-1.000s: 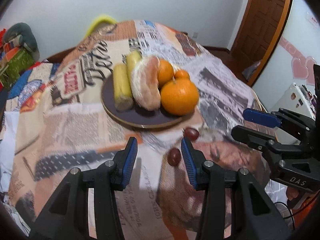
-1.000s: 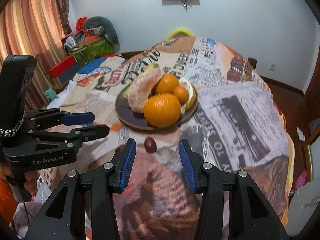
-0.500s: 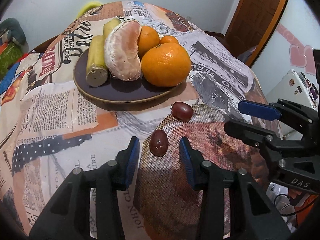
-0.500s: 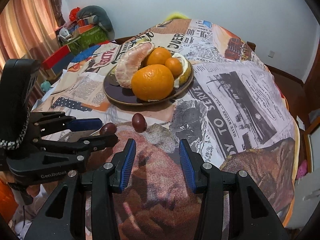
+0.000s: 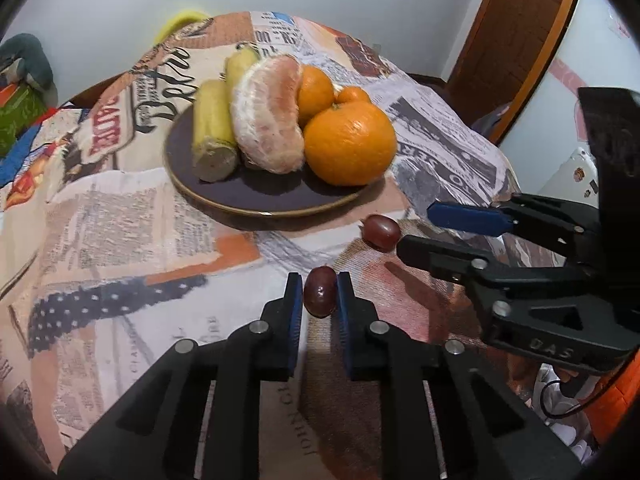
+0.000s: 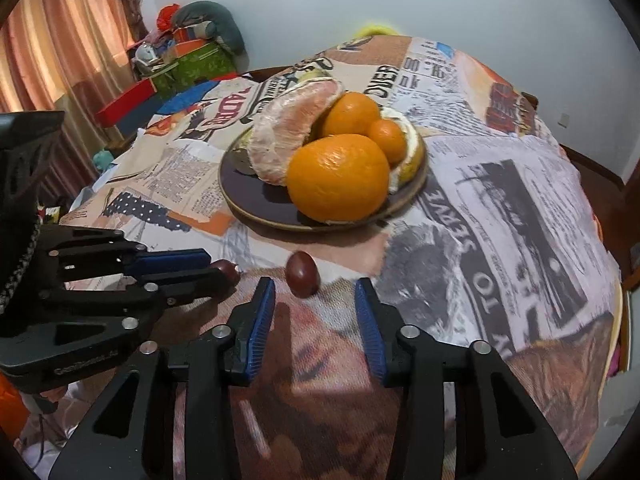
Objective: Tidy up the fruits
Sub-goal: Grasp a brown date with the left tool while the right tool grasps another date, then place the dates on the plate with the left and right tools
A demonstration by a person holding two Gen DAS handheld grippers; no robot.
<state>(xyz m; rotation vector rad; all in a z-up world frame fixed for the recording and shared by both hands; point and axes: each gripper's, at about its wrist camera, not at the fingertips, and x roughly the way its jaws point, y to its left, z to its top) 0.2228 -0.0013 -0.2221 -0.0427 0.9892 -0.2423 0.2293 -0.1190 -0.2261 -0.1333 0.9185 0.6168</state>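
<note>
A dark round plate (image 5: 256, 196) (image 6: 248, 192) on the newspaper-print tablecloth holds a big orange (image 5: 350, 142) (image 6: 338, 176), a peeled pomelo piece (image 5: 270, 114) (image 6: 292, 128), two smaller oranges and yellow banana-like pieces (image 5: 212, 128). My left gripper (image 5: 319, 294) is shut on a dark red grape (image 5: 320, 297) just in front of the plate; this grape peeks out in the right wrist view (image 6: 228, 269). A second grape (image 5: 381, 231) (image 6: 302, 274) lies on the cloth just ahead of my open right gripper (image 6: 315, 298), a little left of its middle.
The table's edge drops off on the right toward a wooden door (image 5: 520, 28). Boxes and clutter (image 6: 188, 56) stand by the curtain at the far left. My right gripper (image 5: 452, 236) reaches in from the right in the left wrist view.
My left gripper has closed its fingers onto the near grape. My right gripper has moved closer to the second grape, staying open.
</note>
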